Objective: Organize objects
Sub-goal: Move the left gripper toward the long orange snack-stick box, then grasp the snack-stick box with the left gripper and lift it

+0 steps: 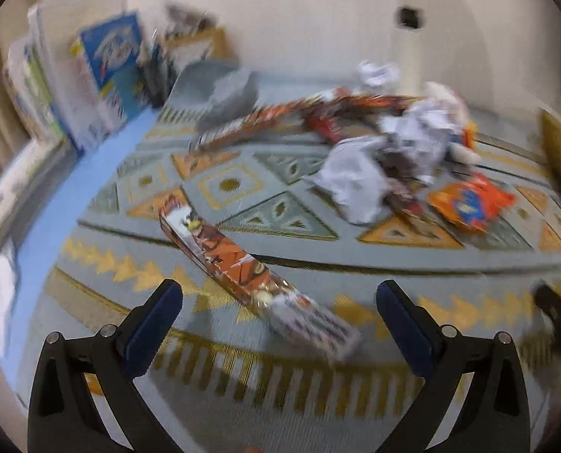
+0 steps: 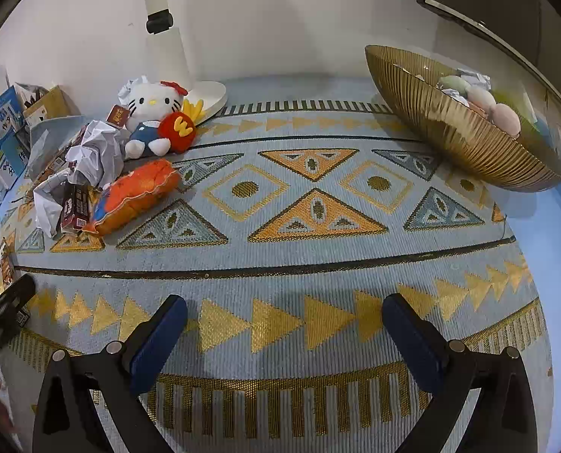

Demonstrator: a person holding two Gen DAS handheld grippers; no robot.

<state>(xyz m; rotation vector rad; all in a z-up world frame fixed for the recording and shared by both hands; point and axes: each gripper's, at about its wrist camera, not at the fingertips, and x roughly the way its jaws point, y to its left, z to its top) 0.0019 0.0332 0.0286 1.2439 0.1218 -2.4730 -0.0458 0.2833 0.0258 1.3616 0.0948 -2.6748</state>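
My left gripper point(image 1: 279, 300) is open just above the patterned mat, its fingers either side of the near end of a long orange comic-print box point(image 1: 242, 268). A second long orange box point(image 1: 280, 115) lies farther back. Crumpled white paper point(image 1: 355, 181), an orange plush cushion point(image 1: 471, 200) and a white cat plush point(image 1: 454, 113) are heaped at the right. In the right wrist view my right gripper point(image 2: 284, 315) is open over bare mat, with nothing between its fingers. There the cat plush point(image 2: 150, 109), orange cushion point(image 2: 137, 194), crumpled paper point(image 2: 99, 154) and a small dark red box point(image 2: 74, 207) sit at the far left.
Books and boxes point(image 1: 103, 75) stand along the left wall beside a grey tray point(image 1: 220, 87). A gold ribbed bowl point(image 2: 450, 132) with rounded pastel items stands at the right. A white lamp base point(image 2: 208, 94) rests by the wall. The left gripper's arm point(image 2: 5, 302) shows at the left edge.
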